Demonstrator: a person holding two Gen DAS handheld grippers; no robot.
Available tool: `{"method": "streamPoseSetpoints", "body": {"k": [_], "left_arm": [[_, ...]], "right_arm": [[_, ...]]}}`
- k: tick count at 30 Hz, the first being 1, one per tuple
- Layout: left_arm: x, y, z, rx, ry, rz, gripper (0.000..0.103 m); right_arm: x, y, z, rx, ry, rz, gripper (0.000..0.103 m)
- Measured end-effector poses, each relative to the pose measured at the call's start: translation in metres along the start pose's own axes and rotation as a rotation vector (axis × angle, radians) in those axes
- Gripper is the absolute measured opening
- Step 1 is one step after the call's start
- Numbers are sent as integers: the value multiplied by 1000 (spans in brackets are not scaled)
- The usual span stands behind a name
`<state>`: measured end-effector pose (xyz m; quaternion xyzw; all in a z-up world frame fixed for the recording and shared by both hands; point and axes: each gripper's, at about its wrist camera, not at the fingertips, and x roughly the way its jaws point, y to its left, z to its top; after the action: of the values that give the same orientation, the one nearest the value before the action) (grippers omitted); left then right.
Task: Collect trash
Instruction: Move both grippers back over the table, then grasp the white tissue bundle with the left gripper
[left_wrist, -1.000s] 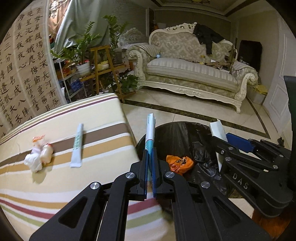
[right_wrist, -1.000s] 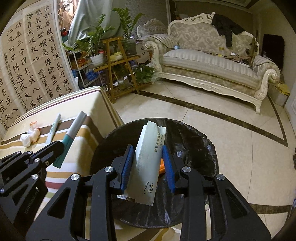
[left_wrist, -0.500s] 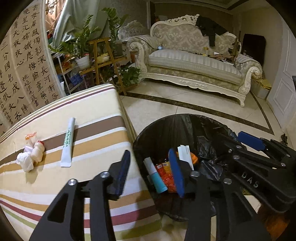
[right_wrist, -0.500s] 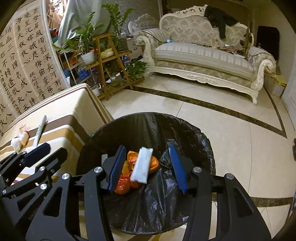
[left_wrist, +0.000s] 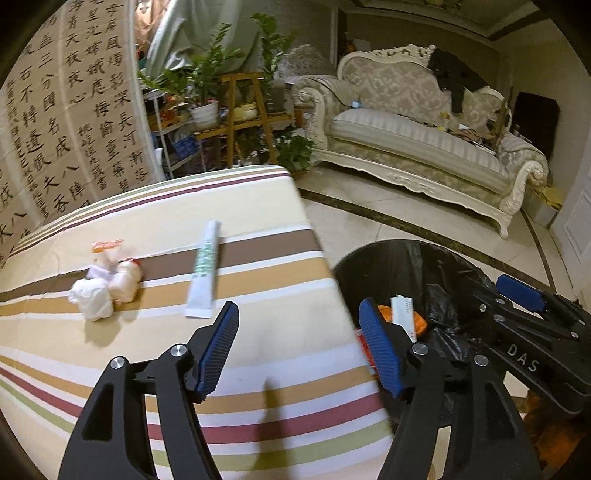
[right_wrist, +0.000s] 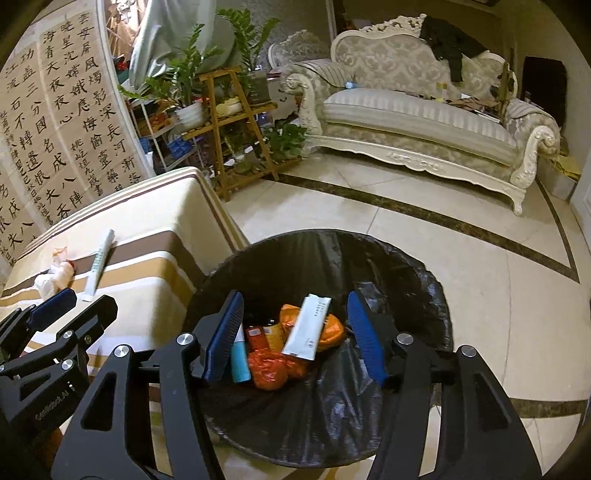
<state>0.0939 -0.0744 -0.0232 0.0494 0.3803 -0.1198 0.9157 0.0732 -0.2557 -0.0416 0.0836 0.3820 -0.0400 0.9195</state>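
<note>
- Left gripper (left_wrist: 297, 349): jaws spread wide, nothing between them; it hangs over the edge of the striped table (left_wrist: 258, 354), beside the bin.
- Right gripper (right_wrist: 295, 332): jaws wide apart, empty, held above the black-lined trash bin (right_wrist: 417, 280).
- In the bin: a white sachet (right_wrist: 308, 326) lying tilted on top of orange wrappers (right_wrist: 269, 369); a blue-capped tube (right_wrist: 240, 360) at the left, partly hidden by the right gripper's finger.
- Still on the table: a white-and-green tube (left_wrist: 203, 275) lying flat across the brown stripe.
- Near it, to the left and apart from it: a crumpled white wad (left_wrist: 107, 290), possibly tissue and small wrappers; too blurred to tell.
</note>
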Motion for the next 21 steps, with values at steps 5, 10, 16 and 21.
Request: {"method": "streamPoseSetpoints", "body": {"k": [5,10,16,21], "left_arm": [[-6,29,-2,-46,-9,53,67],[-9,61,-4,-97,-13,122,68],[-10,107,-7,-161,-12,209,69],[-3,137,-8,-191,7,260,71]], "right_arm": [[0,22,1,-35,5,27,57],[2,46,1,-69,16,67,57],[7,81,2,-118,34,124,58],[16,109,5,-149,56,164,58]]}}
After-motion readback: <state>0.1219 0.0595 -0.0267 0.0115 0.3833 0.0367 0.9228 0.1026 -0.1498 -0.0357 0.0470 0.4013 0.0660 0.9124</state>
